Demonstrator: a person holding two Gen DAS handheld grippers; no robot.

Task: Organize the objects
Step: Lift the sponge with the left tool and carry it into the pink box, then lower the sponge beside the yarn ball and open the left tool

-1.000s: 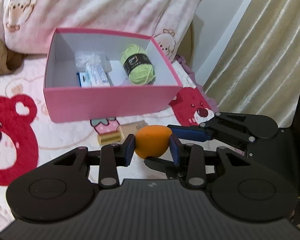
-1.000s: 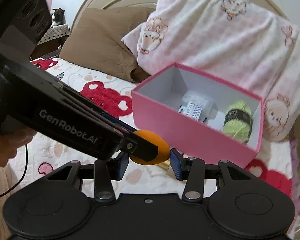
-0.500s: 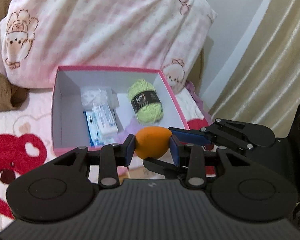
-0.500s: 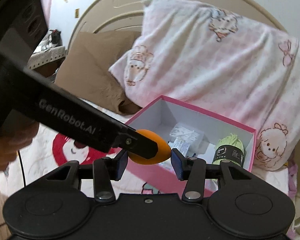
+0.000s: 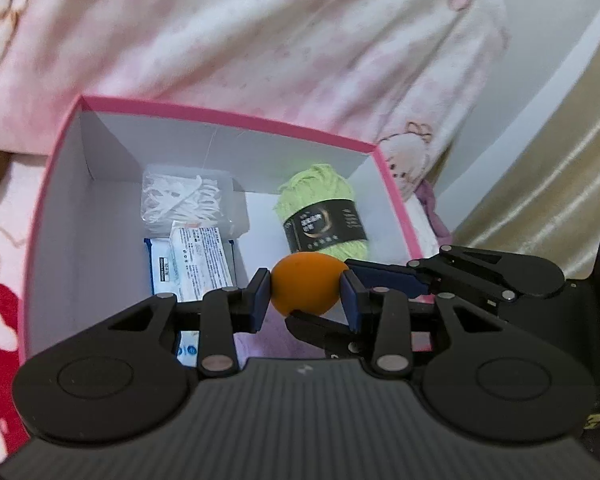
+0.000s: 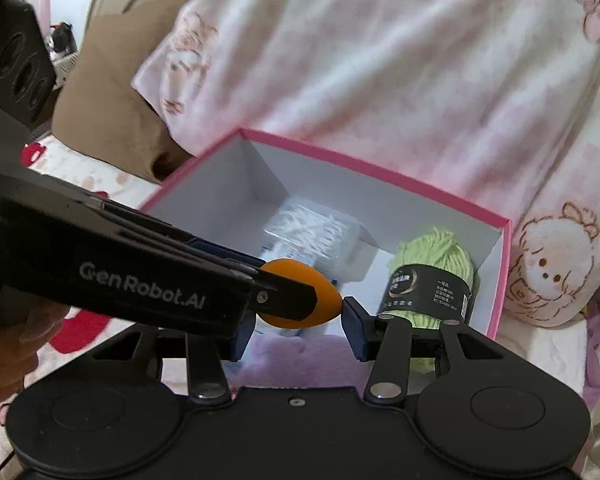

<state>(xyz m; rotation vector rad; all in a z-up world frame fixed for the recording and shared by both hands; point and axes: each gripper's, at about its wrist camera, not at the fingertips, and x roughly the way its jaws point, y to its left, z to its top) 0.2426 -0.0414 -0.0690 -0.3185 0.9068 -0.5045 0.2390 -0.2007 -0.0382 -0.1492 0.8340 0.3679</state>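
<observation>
Both tools pinch the orange egg-shaped object [image 5: 305, 288]: left tool [image 5: 306, 300], right tool [image 6: 298, 324], above the pink box [image 5: 228, 120]

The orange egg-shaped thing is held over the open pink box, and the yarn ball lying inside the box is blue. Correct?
Not quite. The yarn ball in the pink box is light green with a black label, not blue; the left wrist view shows it clearly. The orange egg-shaped thing is indeed held over the open box.

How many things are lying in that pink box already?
3: a green yarn ball on the right, a bag of white picks at the back left, a printed packet before it. More may hide beneath.
</observation>
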